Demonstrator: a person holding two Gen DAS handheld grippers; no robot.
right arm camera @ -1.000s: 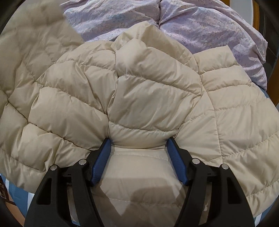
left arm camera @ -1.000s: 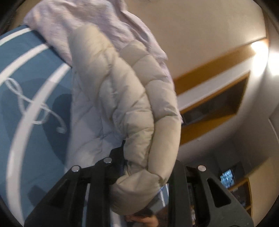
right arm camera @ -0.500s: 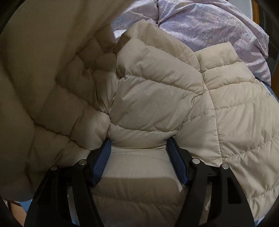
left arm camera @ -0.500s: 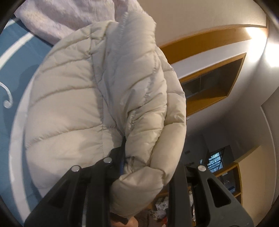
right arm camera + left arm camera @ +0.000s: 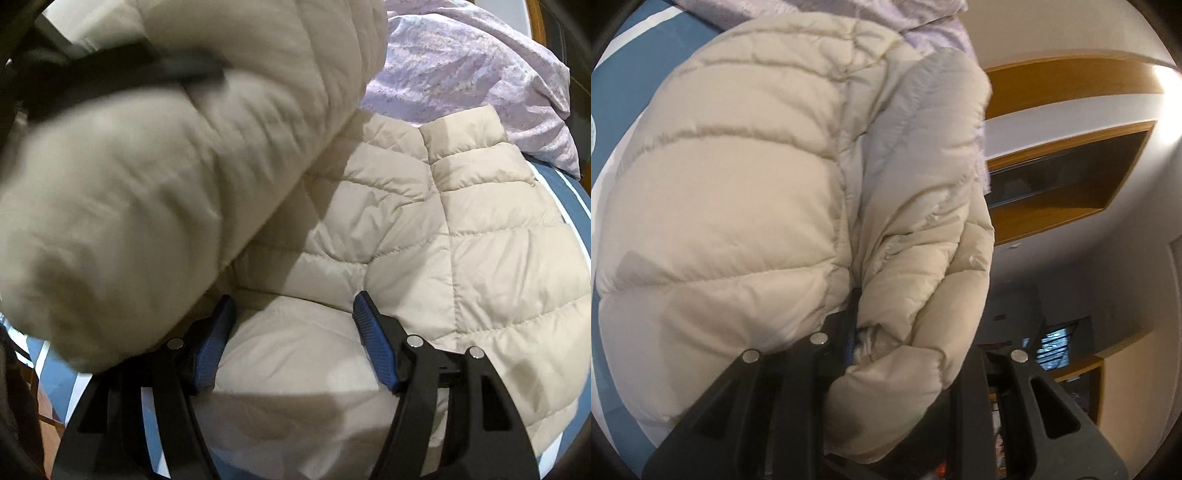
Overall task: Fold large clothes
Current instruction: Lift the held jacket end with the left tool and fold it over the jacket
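From the left wrist we see our left tongs [image 5: 905, 332] clenched on a bunched fold of the beige puffer jacket [image 5: 738, 221], which billows ahead of them, hiding a lilac duvet [image 5: 934, 29]

From the right wrist, our right tongs [image 5: 293, 306] grasp a wide jacket fold between blue pads [image 5: 373, 343]; the jacket spreads ahead over blue bedding [image 5: 565, 184]

Right gripper [image 5: 293, 343]: I see its blue pads [image 5: 375, 350] apart, a puffy fold of beige down jacket [image 5: 461, 240] bulging between them. Lifted jacket flap overhangs left. Lilac quilt [image 5: 461, 74] beyond; blue bedcover [image 5: 569, 192] right.
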